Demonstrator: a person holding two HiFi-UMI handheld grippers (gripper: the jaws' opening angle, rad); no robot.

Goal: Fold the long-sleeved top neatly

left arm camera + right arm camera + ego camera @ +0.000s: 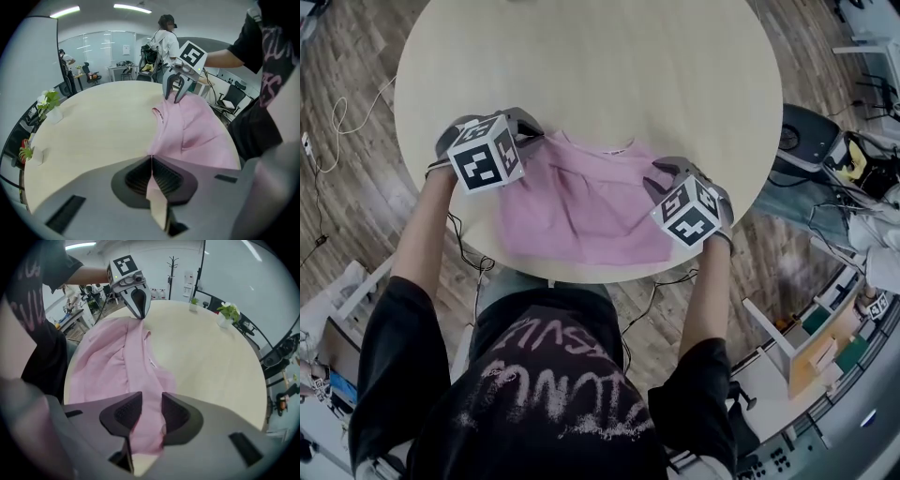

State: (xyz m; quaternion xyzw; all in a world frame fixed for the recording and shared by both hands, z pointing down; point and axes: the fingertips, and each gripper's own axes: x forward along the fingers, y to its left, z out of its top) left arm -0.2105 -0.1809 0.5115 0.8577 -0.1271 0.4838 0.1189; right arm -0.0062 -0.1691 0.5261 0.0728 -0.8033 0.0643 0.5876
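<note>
Pink top (581,202) lies mid-frame at tabletop (581,66) near edge; left claw (151,161) pinches upper-left corner; right claw (151,408) part-open, cloth loose between; fold prob. just starting; next: right must clamp, both lift evenly.

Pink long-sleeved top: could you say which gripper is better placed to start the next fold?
Probably left: the left gripper is shut on the pink long-sleeved top, while the right gripper has its jaws apart around it.

Pink top (123,363) between parted jaws
</note>
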